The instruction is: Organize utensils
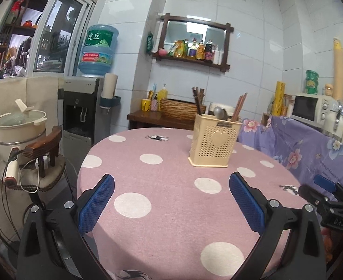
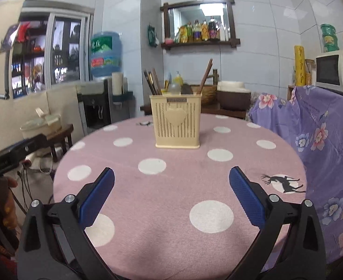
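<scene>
**Operator:** While both sets of tongs hang wide and empty over the near edge of the table (image 2: 171, 182), the utensil holder (image 2: 177, 121) stands upright ahead of them, well apart from either. My left gripper (image 1: 171, 200) has it ahead and to its right; my right gripper (image 2: 171, 198) has it almost dead ahead.

**Observer:** Which hand would you send?

**Operator:** I'd judge the right, since it is lined up best. The chopsticks (image 1: 239, 107) and spoon (image 1: 220, 113) stand roughly upright in the holder, their long axes near vertical, leaning a little.

**Observer:** Any writing you can read?

**Operator:** The water jug (image 1: 99, 51) on the dispenser shows the characters 虎丘 on a green label. A small plate on the holder's rim has lettering too blurred to read. The purple flowered cloth (image 2: 316, 130) carries a line of print I cannot make out.
</scene>
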### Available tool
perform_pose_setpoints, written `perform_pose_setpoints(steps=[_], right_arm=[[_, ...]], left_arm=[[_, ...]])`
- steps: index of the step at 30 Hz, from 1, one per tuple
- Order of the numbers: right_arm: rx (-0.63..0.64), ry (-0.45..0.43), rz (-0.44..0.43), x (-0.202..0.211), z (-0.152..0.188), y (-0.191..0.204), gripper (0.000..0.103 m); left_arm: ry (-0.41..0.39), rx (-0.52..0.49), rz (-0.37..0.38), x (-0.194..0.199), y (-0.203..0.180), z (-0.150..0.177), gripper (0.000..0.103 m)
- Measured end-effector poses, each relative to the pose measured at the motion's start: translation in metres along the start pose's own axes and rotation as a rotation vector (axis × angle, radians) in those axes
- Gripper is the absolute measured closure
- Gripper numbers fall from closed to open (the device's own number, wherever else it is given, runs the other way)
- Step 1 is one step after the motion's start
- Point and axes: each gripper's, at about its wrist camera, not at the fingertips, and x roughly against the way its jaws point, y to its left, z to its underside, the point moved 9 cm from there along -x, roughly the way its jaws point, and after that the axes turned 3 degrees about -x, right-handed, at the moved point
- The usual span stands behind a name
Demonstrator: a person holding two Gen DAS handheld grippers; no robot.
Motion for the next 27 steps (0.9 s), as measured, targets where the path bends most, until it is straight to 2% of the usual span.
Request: perform_pose_setpoints(steps=[5, 27], right_arm=[[0.044, -0.047, 0.003, 0.017, -0.006, 0.008, 0.006], [0.023, -0.061, 0.02, 0.02, -0.004, 0.002, 0.006]], left_arm=[[-0.02, -0.033, 0.0, 0.007, -0.008, 0.0, 0.005], [-0.047, -0.061, 0.013, 0.014, -0.016, 0.004, 0.005]])
